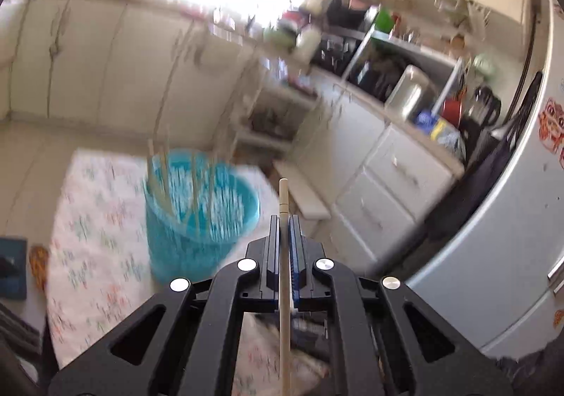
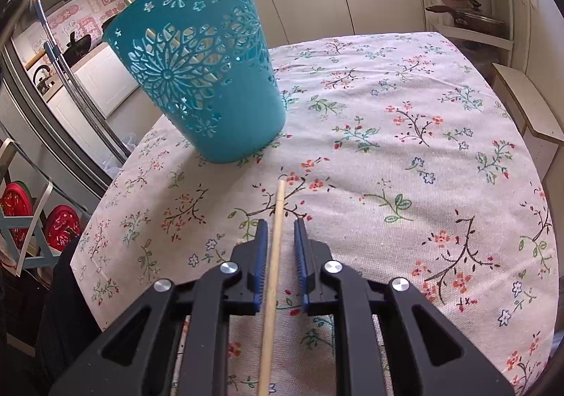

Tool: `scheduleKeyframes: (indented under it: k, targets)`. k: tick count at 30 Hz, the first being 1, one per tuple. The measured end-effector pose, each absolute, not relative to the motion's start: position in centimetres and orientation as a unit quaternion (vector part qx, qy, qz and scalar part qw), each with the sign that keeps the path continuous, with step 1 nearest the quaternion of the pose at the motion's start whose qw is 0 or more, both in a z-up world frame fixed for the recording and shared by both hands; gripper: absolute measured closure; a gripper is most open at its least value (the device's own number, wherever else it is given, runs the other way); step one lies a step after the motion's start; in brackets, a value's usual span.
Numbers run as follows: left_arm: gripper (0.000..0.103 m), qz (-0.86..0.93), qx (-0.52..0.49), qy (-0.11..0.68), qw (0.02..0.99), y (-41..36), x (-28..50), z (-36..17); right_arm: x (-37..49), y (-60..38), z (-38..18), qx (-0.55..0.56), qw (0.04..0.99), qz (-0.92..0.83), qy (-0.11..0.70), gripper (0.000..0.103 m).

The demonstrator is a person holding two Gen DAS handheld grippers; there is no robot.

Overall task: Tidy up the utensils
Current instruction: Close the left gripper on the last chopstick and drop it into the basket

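Left tongs [image 1: 283, 223] are closed on a wooden chopstick [image 1: 284, 255], whose tip stands out past the fingers. Right tongs [image 2: 280, 230] are parted, and a second chopstick [image 2: 273, 265] lies between the pads without touching either one, on the flowered cloth of the surface [image 2: 405, 149]. I see the teal basket [image 2: 201, 75] upright ahead on the cloth; in the blurred left view it seems to hold several sticks [image 1: 164, 170].
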State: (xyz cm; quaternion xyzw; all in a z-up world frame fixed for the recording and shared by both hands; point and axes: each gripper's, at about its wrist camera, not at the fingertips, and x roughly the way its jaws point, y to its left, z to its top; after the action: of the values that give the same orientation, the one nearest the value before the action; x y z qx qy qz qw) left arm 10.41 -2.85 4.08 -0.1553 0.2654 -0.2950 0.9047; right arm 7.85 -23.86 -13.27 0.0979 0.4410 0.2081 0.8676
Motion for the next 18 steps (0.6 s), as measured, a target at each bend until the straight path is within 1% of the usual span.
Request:
scheduleKeyframes:
  k: [4,10,13,18]
  targets:
    - [0.098,-0.235,-0.145,0.166,0.947,-2.5,10.9,8.6,7.8,-24.0,-13.3,0.097,0.868,0.208,0.440,0.087]
    - [0.098,-0.154,-0.121,0.057,0.979,-3.7,12.6,11.9,7.7,-23.9,-13.3,0.094,0.868,0.210,0.439,0.086]
    - [0.098,-0.124,-0.116,0.035,0.985,-4.5,13.8,11.9,7.7,-23.9,-13.3,0.093,0.869,0.212,0.438,0.084]
    - [0.098,-0.095,-0.108,0.046,0.988,-4.8,17.0,9.6,7.9,-24.2,-13.4,0.105,0.866,0.216,0.439,0.084]
